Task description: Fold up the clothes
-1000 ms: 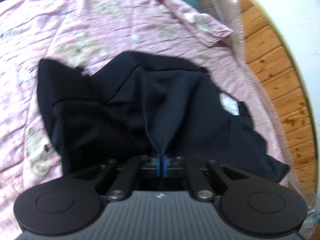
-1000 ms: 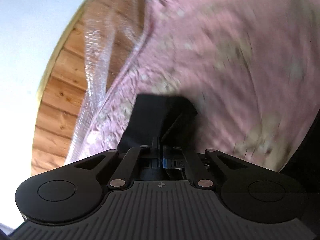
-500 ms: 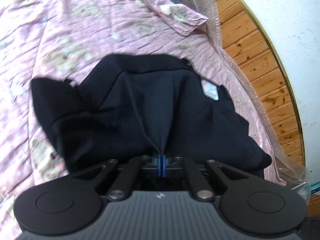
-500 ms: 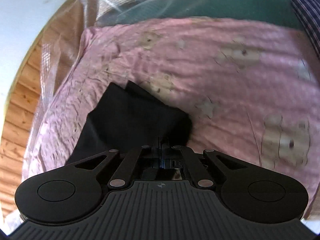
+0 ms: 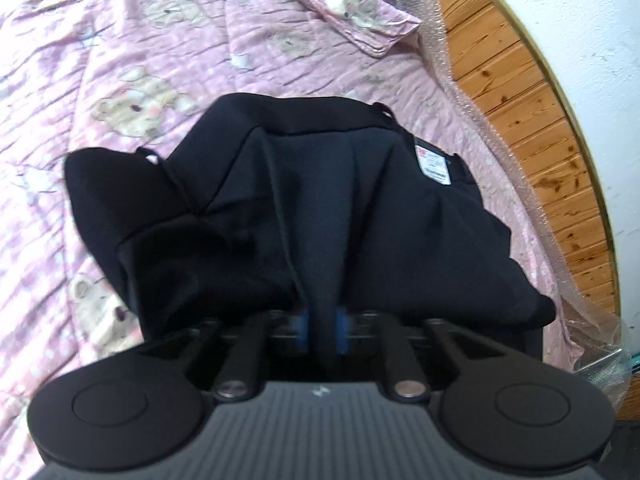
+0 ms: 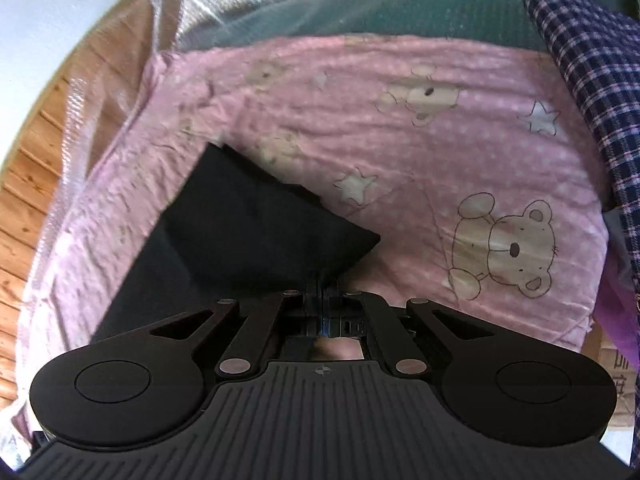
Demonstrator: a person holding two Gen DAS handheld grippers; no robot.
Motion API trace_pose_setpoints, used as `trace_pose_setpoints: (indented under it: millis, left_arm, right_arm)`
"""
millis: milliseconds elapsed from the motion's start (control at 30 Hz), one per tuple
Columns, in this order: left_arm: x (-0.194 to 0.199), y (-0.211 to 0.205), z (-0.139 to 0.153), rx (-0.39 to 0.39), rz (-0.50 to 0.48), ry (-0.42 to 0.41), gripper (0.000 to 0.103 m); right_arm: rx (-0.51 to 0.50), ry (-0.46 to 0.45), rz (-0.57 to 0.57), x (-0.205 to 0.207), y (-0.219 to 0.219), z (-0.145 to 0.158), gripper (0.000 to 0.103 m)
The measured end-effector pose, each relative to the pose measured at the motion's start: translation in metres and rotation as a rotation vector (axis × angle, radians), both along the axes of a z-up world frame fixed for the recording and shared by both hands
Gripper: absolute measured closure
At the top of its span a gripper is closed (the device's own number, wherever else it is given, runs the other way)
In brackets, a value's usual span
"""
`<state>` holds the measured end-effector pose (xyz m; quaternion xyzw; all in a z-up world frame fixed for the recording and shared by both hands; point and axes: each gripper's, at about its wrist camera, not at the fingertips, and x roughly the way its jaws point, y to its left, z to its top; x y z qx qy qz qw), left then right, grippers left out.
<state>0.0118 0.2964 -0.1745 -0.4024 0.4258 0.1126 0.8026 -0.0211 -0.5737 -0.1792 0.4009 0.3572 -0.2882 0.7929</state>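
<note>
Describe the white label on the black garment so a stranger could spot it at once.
Start at the pink bear-print sheet and find the black garment heaped on it. Follow the garment's far edge toward the wooden floor side. There sits a small white label with red and dark print, the only pale patch on the otherwise all-black cloth.

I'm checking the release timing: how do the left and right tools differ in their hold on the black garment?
The left tool has just been opening: its blue pads stand apart, with the black garment between them. The right tool is pinched shut on a corner of it. Both point down at the pink bear-print sheet.
</note>
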Motion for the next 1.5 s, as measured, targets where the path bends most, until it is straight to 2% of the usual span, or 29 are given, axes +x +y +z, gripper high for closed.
trace_pose_setpoints:
  millis: [67, 100, 167, 200, 267, 367, 433, 467, 533, 633, 733, 767, 800, 833, 867, 900, 933, 1033, 1067, 1167, 1267, 1333, 1400, 1433, 1467, 1500]
  left_arm:
    - [-0.01, 0.002, 0.005, 0.012, -0.017, 0.002, 0.058]
    - [-0.017, 0.005, 0.007, 0.018, -0.021, 0.008, 0.058]
    - [-0.032, 0.015, 0.013, 0.029, 0.012, 0.003, 0.058]
    - [-0.041, 0.019, 0.017, 0.034, 0.029, 0.0, 0.058]
    - [-0.058, 0.029, 0.026, 0.028, 0.081, -0.031, 0.057]
    - [-0.073, 0.036, 0.035, 0.008, 0.158, -0.07, 0.049]
    - [-0.066, 0.034, 0.037, -0.009, 0.175, -0.081, 0.042]
    - [-0.058, 0.031, 0.038, -0.014, 0.165, -0.091, 0.037]
    - [-0.043, 0.025, 0.035, -0.023, 0.139, -0.088, 0.036]
    - [-0.025, 0.017, 0.031, -0.043, 0.104, -0.081, 0.036]
    - [-0.009, 0.01, 0.027, -0.023, 0.067, -0.06, 0.032]
    - [-0.002, 0.009, 0.024, -0.004, 0.056, -0.044, 0.033]
    - [0.004, 0.008, 0.021, 0.014, 0.045, -0.027, 0.044]
    - [0.011, 0.007, 0.018, 0.033, 0.035, -0.011, 0.062]
    - [0.008, 0.007, 0.021, 0.047, 0.031, -0.028, 0.097]
    - [0.004, 0.008, 0.025, 0.061, 0.028, -0.049, 0.102]
    - [0.0, 0.009, 0.029, 0.074, 0.026, -0.071, 0.102]
    - [-0.069, 0.004, 0.055, 0.012, 0.063, -0.204, 0.102]
    - [-0.089, 0.002, 0.05, -0.008, 0.078, -0.194, 0.102]
    - [-0.104, 0.0, 0.005, -0.029, 0.109, -0.099, 0.101]
    - [-0.098, 0.012, -0.015, -0.079, 0.143, -0.096, 0.097]
    - [-0.1, 0.02, -0.003, -0.058, 0.159, -0.134, 0.083]
    - [-0.101, 0.028, 0.012, -0.003, 0.179, -0.17, 0.042]
    - [-0.095, 0.035, 0.014, 0.021, 0.197, -0.155, 0.036]
    - [-0.084, 0.04, 0.01, 0.019, 0.188, -0.125, 0.035]
    - [-0.073, 0.045, 0.005, 0.013, 0.175, -0.093, 0.041]
  right_arm:
    - [0.002, 0.004, 0.02, 0.002, -0.004, -0.002, 0.103]
    - [-0.006, 0.012, 0.037, 0.003, -0.006, -0.001, 0.102]
    - [-0.022, 0.027, 0.066, 0.005, -0.008, 0.001, 0.096]
    - [-0.029, 0.03, 0.074, 0.005, -0.009, 0.002, 0.085]
    - [-0.038, 0.031, 0.08, 0.002, -0.013, 0.002, 0.08]
    - [-0.013, 0.014, 0.082, -0.002, -0.02, 0.001, 0.079]
    - [0.0, 0.025, 0.087, -0.001, -0.021, 0.003, 0.075]
    - [-0.001, 0.035, 0.095, 0.001, -0.021, 0.005, 0.069]
    - [-0.026, 0.058, 0.118, 0.007, -0.021, 0.011, 0.061]
    - [-0.117, 0.102, 0.138, 0.013, -0.012, 0.031, 0.059]
    - [-0.235, 0.126, 0.153, 0.011, 0.009, 0.055, 0.053]
    - [-0.274, 0.125, 0.168, 0.009, 0.021, 0.062, 0.048]
    - [-0.312, 0.124, 0.182, 0.007, 0.032, 0.068, 0.045]
    - [-0.345, 0.123, 0.203, 0.005, 0.044, 0.073, 0.044]
    - [-0.368, 0.124, 0.227, 0.003, 0.057, 0.074, 0.043]
    - [-0.379, 0.126, 0.244, 0.002, 0.069, 0.074, 0.043]
    - [-0.385, 0.127, 0.258, 0.001, 0.079, 0.075, 0.043]
    - [-0.371, 0.114, 0.284, -0.001, 0.103, 0.075, 0.043]
    - [-0.366, 0.11, 0.291, -0.001, 0.11, 0.075, 0.043]
    - [-0.361, 0.113, 0.317, -0.001, 0.131, 0.071, 0.043]
    - [-0.34, 0.14, 0.346, 0.005, 0.146, 0.063, 0.043]
    - [-0.328, 0.152, 0.359, 0.008, 0.152, 0.061, 0.043]
    - [-0.32, 0.155, 0.355, 0.009, 0.153, 0.062, 0.043]
    - [-0.316, 0.157, 0.352, 0.009, 0.154, 0.062, 0.043]
    - [-0.312, 0.159, 0.35, 0.009, 0.154, 0.062, 0.043]
    - [-0.308, 0.16, 0.348, 0.009, 0.155, 0.062, 0.043]
